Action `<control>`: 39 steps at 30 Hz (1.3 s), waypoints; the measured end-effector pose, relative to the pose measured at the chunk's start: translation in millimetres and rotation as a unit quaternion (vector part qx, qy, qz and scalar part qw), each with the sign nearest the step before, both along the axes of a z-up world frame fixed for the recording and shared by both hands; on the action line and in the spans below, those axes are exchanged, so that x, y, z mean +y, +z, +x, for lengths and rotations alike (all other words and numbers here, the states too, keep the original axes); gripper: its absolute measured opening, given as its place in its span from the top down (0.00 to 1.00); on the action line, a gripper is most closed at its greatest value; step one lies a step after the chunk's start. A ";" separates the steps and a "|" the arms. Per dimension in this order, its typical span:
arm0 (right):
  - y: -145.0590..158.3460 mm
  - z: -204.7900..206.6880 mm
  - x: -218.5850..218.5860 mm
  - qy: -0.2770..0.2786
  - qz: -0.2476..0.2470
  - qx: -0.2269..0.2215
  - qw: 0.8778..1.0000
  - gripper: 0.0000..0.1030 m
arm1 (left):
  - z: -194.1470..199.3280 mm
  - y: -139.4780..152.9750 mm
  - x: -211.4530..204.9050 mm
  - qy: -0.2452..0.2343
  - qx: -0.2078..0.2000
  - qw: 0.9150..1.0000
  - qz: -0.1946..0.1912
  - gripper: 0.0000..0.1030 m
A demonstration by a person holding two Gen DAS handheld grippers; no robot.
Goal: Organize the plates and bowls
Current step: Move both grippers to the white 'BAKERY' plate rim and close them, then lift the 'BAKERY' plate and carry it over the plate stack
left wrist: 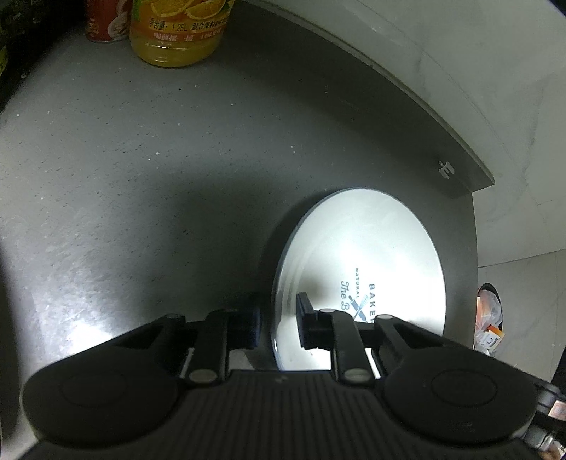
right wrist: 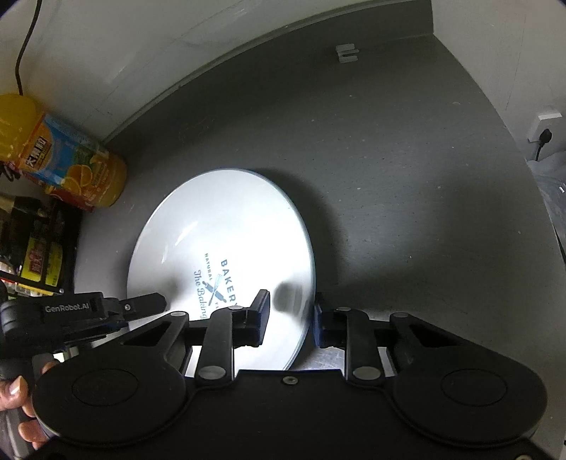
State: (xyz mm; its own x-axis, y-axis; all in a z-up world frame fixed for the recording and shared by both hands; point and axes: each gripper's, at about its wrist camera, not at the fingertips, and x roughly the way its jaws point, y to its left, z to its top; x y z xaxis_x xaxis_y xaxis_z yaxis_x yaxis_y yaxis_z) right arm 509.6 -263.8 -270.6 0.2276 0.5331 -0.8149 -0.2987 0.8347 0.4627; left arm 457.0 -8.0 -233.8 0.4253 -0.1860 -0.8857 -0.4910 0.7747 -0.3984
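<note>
A white plate [left wrist: 361, 254] with a blue bakery logo lies flat on the grey counter [left wrist: 141, 170]; it also shows in the right wrist view [right wrist: 226, 226]. My left gripper [left wrist: 277, 323] is open and straddles the plate's left rim, one finger over the plate and one over the counter. My right gripper [right wrist: 292, 318] is open and straddles the plate's right rim in the same way. The left gripper also shows at the left of the right wrist view [right wrist: 141, 304]. Neither gripper holds the plate.
An orange juice bottle [left wrist: 177, 32] and a red can [left wrist: 106, 21] stand at the back left; the bottle also shows in the right wrist view [right wrist: 70, 166]. Dark packages [right wrist: 39, 254] sit at the left. A white wall [right wrist: 177, 42] borders the counter. The counter's right edge [left wrist: 474, 269] drops off.
</note>
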 end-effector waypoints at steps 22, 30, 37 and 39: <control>55.9 -18.0 -11.4 -0.002 0.020 -0.058 0.998 0.91 | -7.5 22.2 8.5 -0.015 -0.043 0.999 -0.003 0.93; 91.9 -43.0 2.3 -0.015 0.022 -0.088 0.996 0.91 | -25.8 46.1 21.7 -0.032 -0.074 0.997 -0.010 0.93; 113.6 -71.3 23.5 -0.017 0.027 -0.107 0.994 0.91 | -49.6 70.5 42.0 -0.041 -0.097 0.994 -0.012 0.93; 117.2 -80.0 33.3 -0.015 0.028 -0.111 0.993 0.91 | -57.8 76.8 49.8 -0.040 -0.102 0.994 -0.010 0.93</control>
State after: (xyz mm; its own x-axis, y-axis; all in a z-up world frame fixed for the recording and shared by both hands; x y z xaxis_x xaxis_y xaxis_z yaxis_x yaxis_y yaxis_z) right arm 429.6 -230.5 -153.4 0.4141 0.5670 -0.7120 -0.3735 0.8192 0.4352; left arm 399.2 41.7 -156.9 0.5793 -0.2442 -0.7777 -0.3347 0.7987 -0.5001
